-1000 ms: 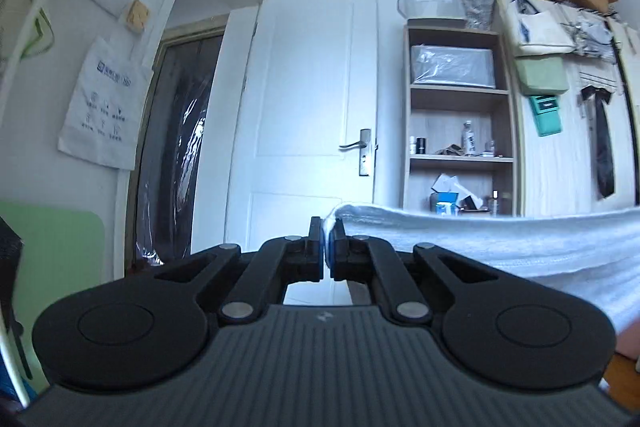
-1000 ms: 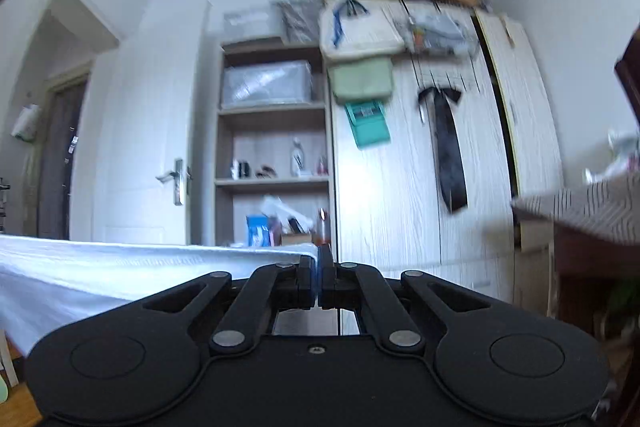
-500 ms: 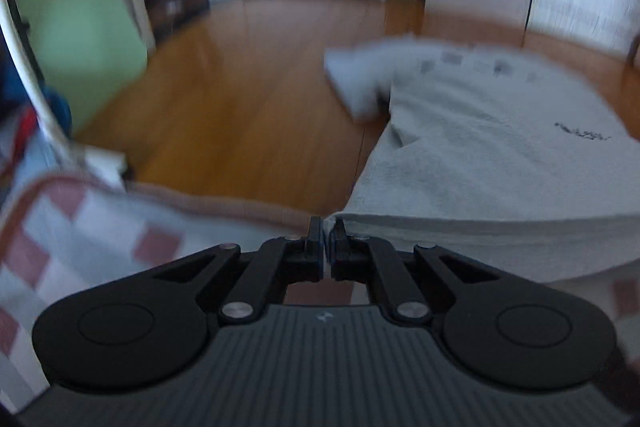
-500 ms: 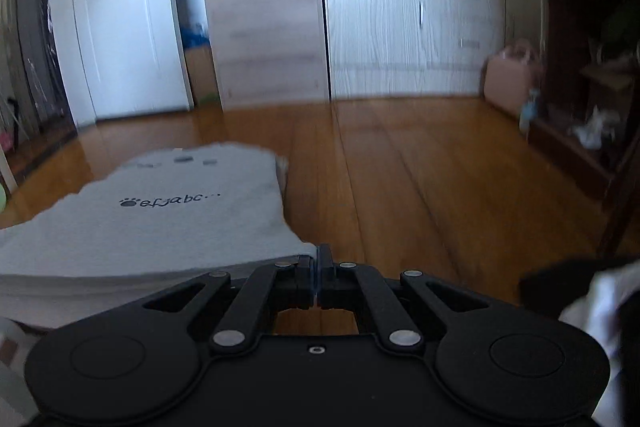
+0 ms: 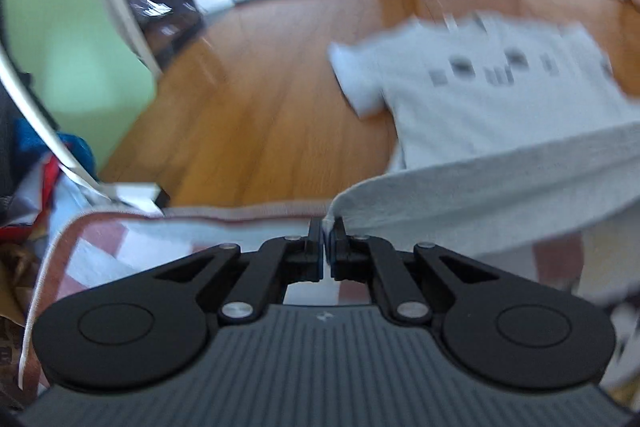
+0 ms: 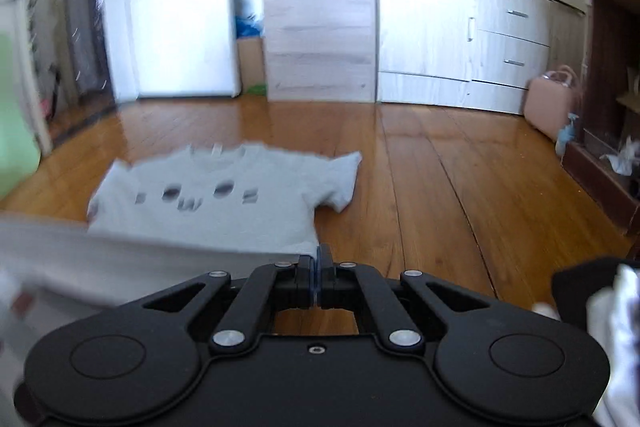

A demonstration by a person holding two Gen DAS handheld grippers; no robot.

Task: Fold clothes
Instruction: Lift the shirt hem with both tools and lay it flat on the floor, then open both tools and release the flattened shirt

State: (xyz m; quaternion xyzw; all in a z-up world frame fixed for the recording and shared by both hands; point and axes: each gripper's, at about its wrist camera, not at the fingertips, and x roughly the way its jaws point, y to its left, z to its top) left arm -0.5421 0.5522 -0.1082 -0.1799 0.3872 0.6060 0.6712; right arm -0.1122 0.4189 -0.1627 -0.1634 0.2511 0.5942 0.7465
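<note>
A light grey T-shirt (image 5: 500, 99) with dark printed letters lies spread on the wooden floor, sleeves and collar at the far end. Its near hem is lifted. My left gripper (image 5: 326, 227) is shut on the hem's left corner, and the cloth runs off to the right from its jaws. In the right wrist view the same T-shirt (image 6: 224, 203) lies ahead on the left. My right gripper (image 6: 319, 255) is shut on the hem's right corner, with the hem stretching away to the left. Both views are blurred.
A red-and-white checked cloth (image 5: 132, 247) lies under the left gripper, with a pile of coloured things (image 5: 28, 195) at the far left. A green panel (image 5: 68, 39), a white door (image 6: 168, 7), drawers (image 6: 480, 39) and a pink case (image 6: 550, 103) ring the wooden floor (image 6: 460, 187).
Both grippers have dropped from head height, where the hem hung stretched before the door and shelves, down toward the floor. The shirt now lies spread out on the boards ahead.
</note>
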